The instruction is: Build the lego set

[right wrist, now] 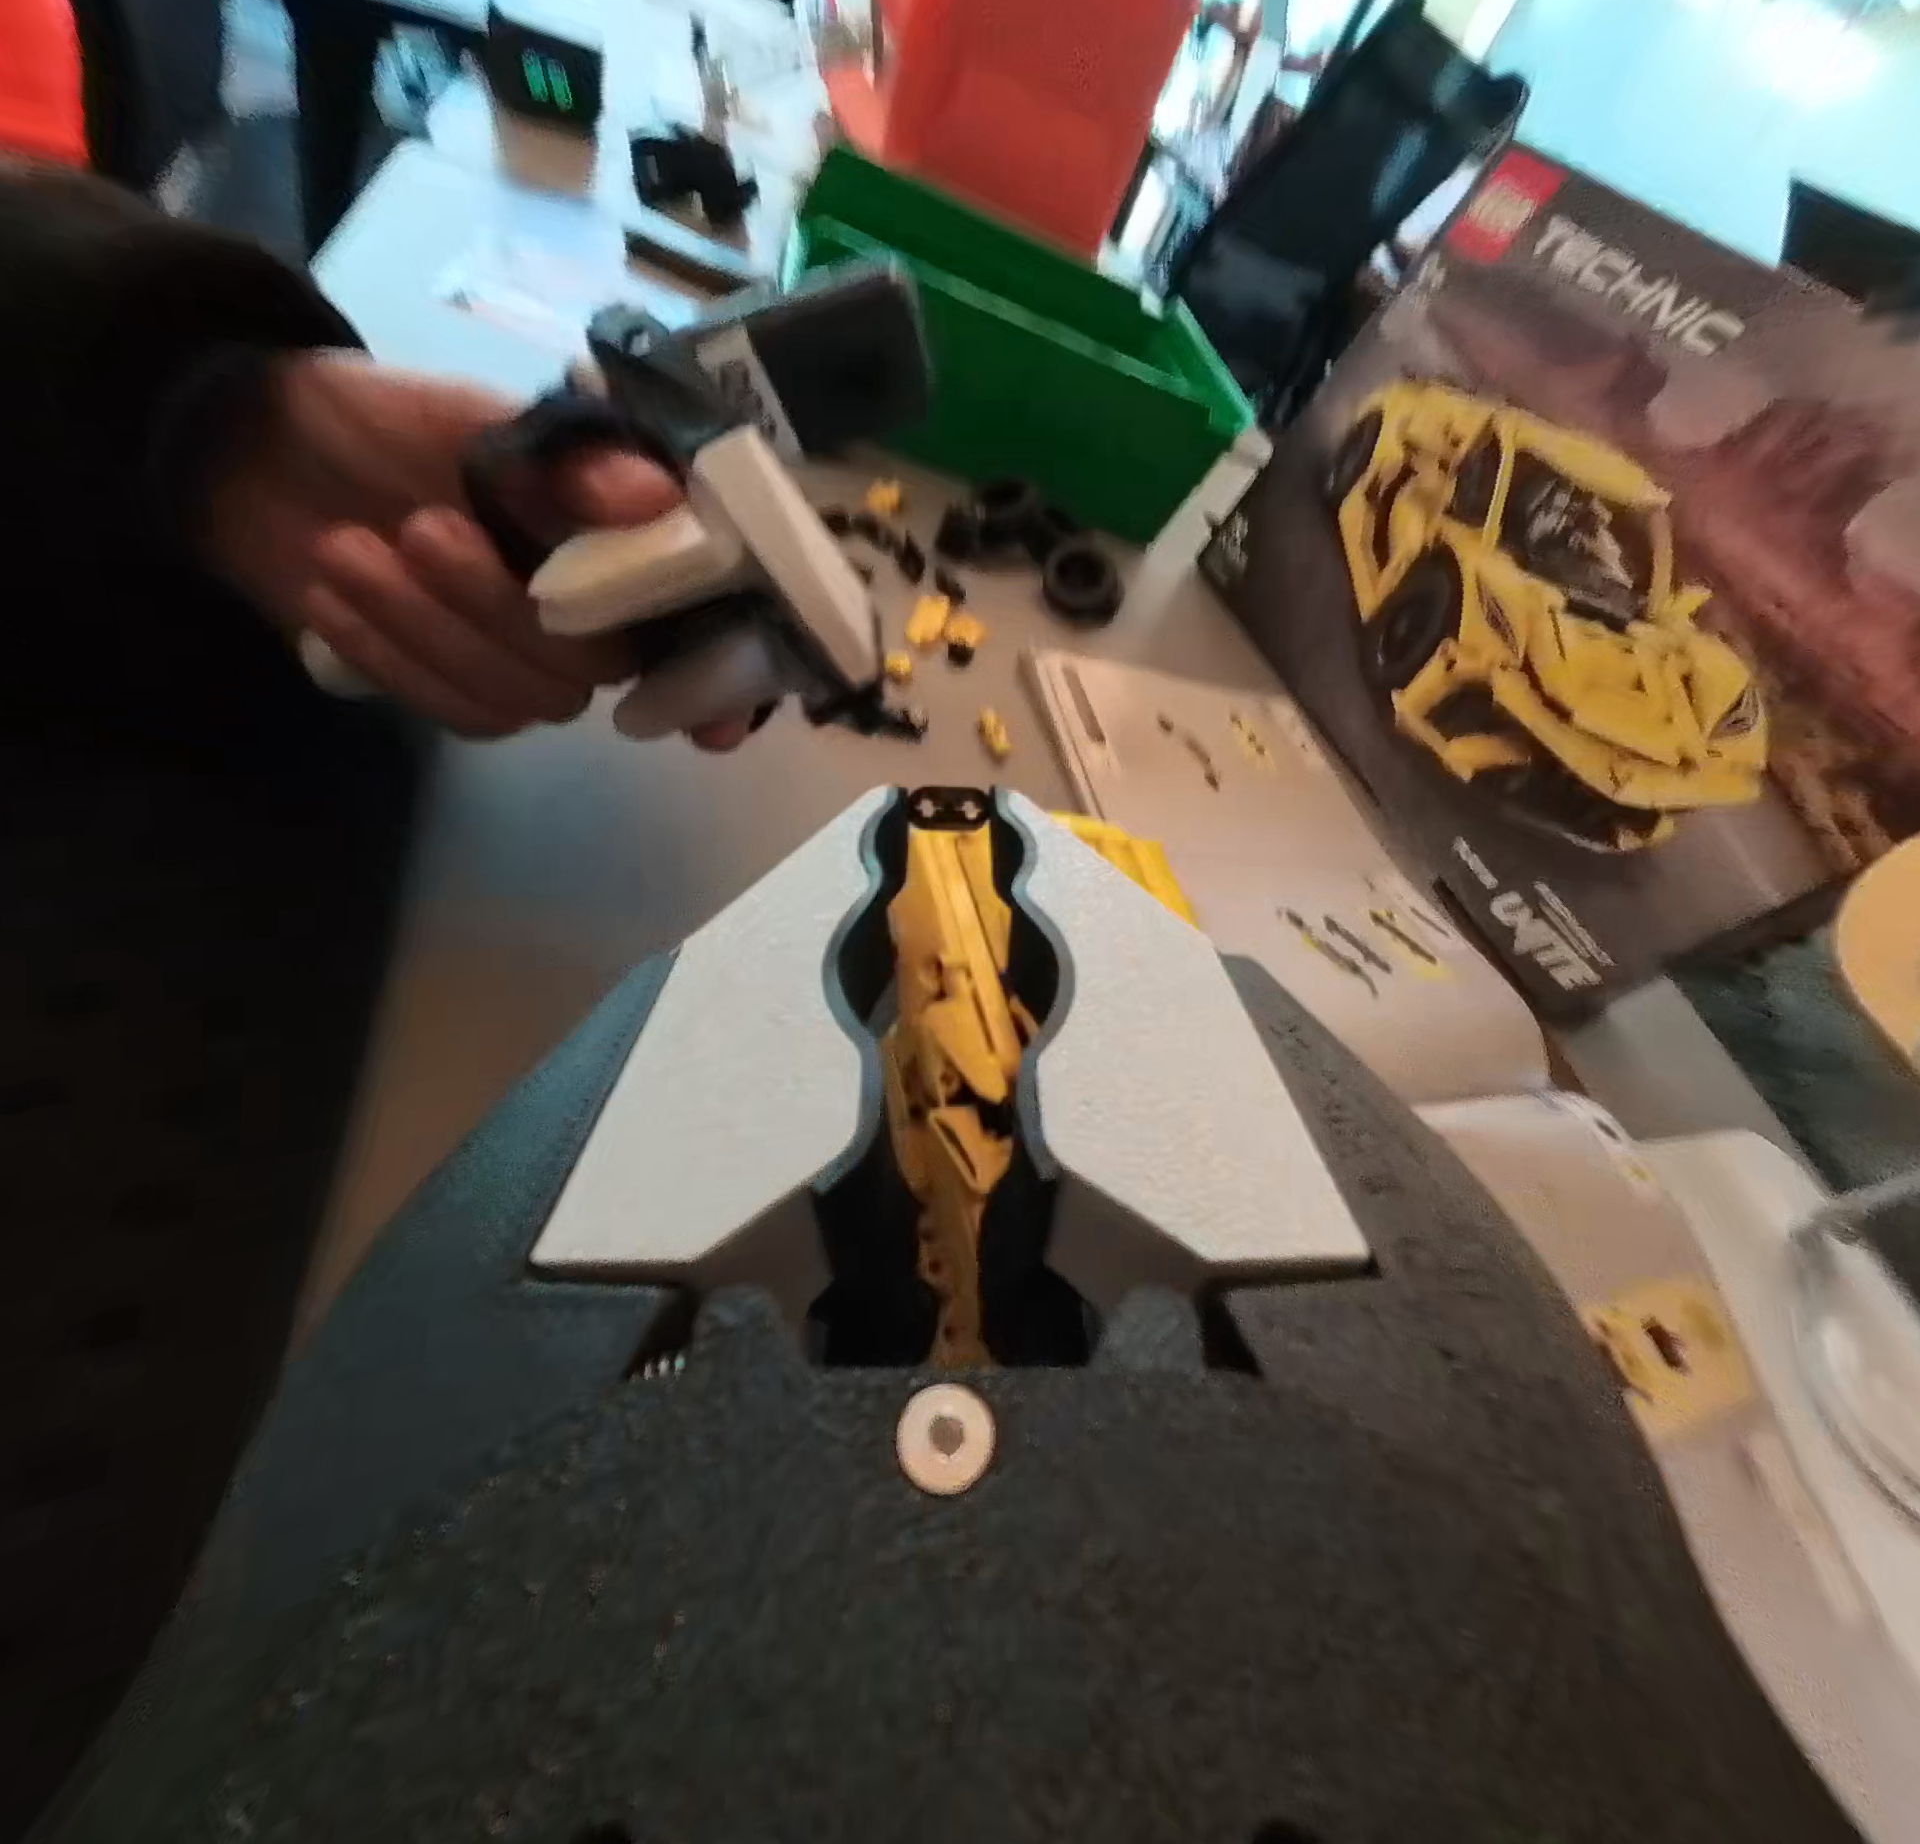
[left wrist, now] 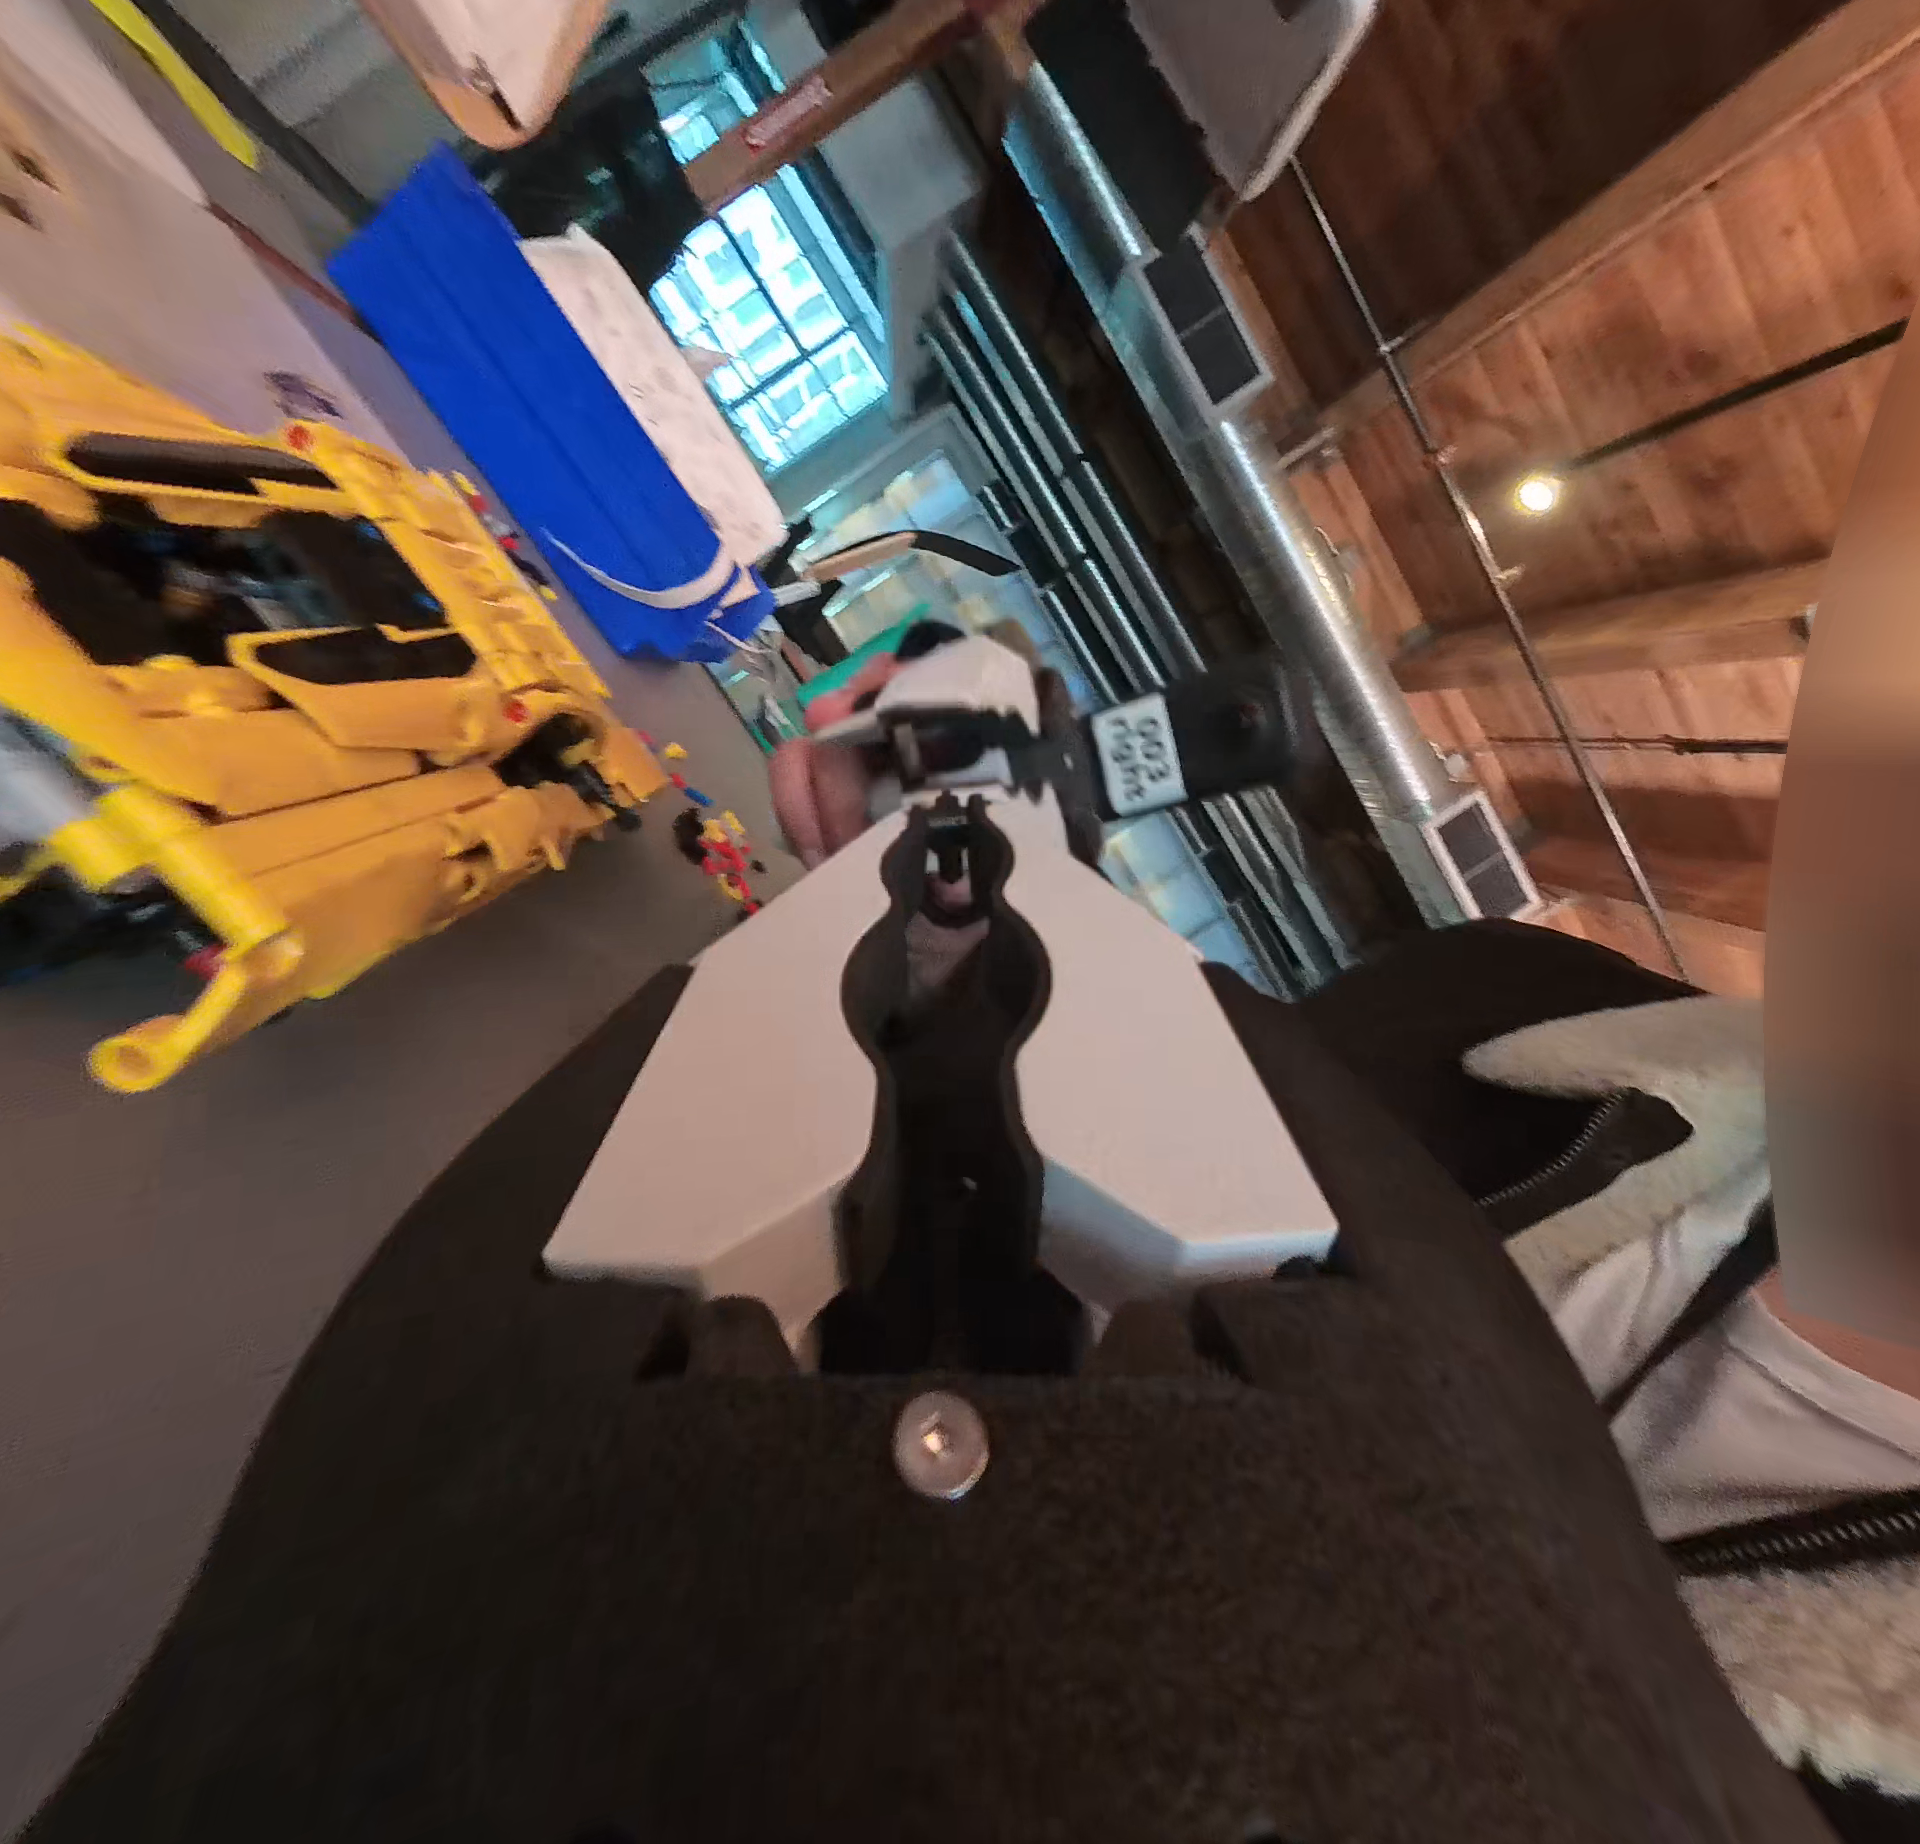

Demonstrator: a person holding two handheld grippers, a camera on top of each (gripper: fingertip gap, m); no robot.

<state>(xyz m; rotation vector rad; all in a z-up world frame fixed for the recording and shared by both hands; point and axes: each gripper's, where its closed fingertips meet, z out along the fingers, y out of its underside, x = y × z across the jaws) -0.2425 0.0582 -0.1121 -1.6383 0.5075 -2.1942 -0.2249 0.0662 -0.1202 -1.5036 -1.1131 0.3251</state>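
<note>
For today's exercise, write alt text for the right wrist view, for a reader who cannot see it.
The right gripper, jaws nearly shut on a small black piece, hangs over a yellow Lego car. Ahead, a hand holds the left gripper over loose pieces on a grey table. The set's box and a green bin stand behind.

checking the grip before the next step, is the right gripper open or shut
Shut on a part: in the right wrist view the right gripper has its white fingers nearly together, pinching a small black lego piece at the tips.
</note>
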